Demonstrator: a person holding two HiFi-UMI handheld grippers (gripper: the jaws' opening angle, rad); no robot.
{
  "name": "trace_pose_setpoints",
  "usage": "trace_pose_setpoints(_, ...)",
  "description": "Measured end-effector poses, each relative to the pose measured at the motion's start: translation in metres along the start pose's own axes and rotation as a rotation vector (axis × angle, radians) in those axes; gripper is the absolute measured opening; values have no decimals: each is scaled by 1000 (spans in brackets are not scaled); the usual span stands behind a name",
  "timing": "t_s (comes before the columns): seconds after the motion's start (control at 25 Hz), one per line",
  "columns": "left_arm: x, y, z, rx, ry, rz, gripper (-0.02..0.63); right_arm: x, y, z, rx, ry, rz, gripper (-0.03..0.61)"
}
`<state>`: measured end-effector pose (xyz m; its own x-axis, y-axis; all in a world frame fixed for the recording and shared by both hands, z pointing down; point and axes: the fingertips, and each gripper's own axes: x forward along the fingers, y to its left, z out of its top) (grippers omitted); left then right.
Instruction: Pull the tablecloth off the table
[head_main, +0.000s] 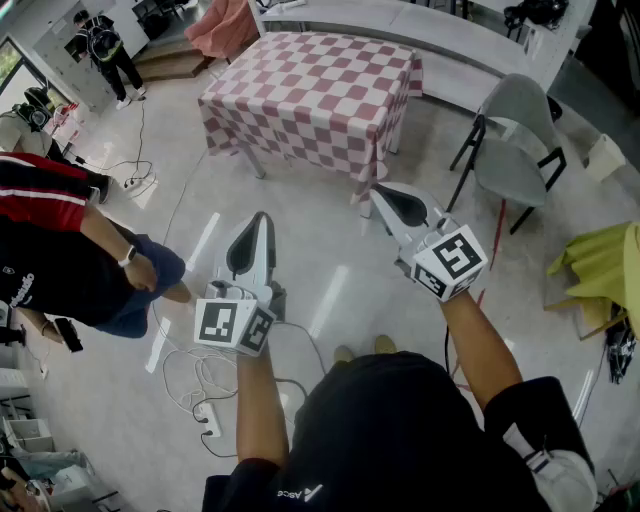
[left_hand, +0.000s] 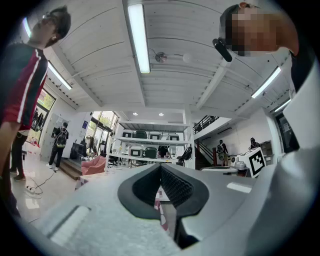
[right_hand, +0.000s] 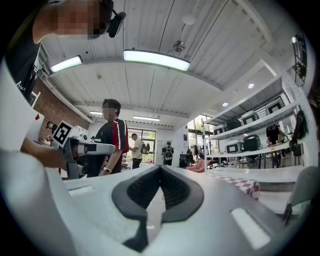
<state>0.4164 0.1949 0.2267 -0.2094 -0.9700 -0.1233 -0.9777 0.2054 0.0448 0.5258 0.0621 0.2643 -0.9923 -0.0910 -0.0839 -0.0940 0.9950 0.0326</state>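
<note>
A red-and-white checked tablecloth (head_main: 318, 92) covers a small table ahead of me in the head view, hanging over its edges. Both grippers are held up in the air well short of it. My left gripper (head_main: 258, 222) is shut with nothing in it, its tip pointing toward the table. My right gripper (head_main: 382, 193) is shut and empty too, its tip close to the cloth's near right corner but apart from it. In the left gripper view (left_hand: 161, 169) and the right gripper view (right_hand: 160, 170) the jaws meet at the tip, and a strip of the checked cloth (right_hand: 246, 184) shows at the right.
A person in red and black (head_main: 60, 250) stands close at the left. A grey chair (head_main: 515, 140) stands right of the table, a long white counter (head_main: 440, 35) runs behind it. Cables and a power strip (head_main: 207, 415) lie on the floor by my feet. A yellow-green cloth (head_main: 600, 262) is at far right.
</note>
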Motion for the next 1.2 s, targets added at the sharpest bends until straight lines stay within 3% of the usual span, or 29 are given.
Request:
trace_pose_setpoints(0.52,-2,36,-3,-11,3,2,11,27,3,-3,27,-9,-17,1)
trace_pose_setpoints(0.88,-14,98,-8,-26,1,36,9,66,18,-17,14,-4,-57,1)
trace_pose_setpoints(1.2,-1,162,-15,-18,-2,44,9,122,-3,-28,-7,11,-96,1)
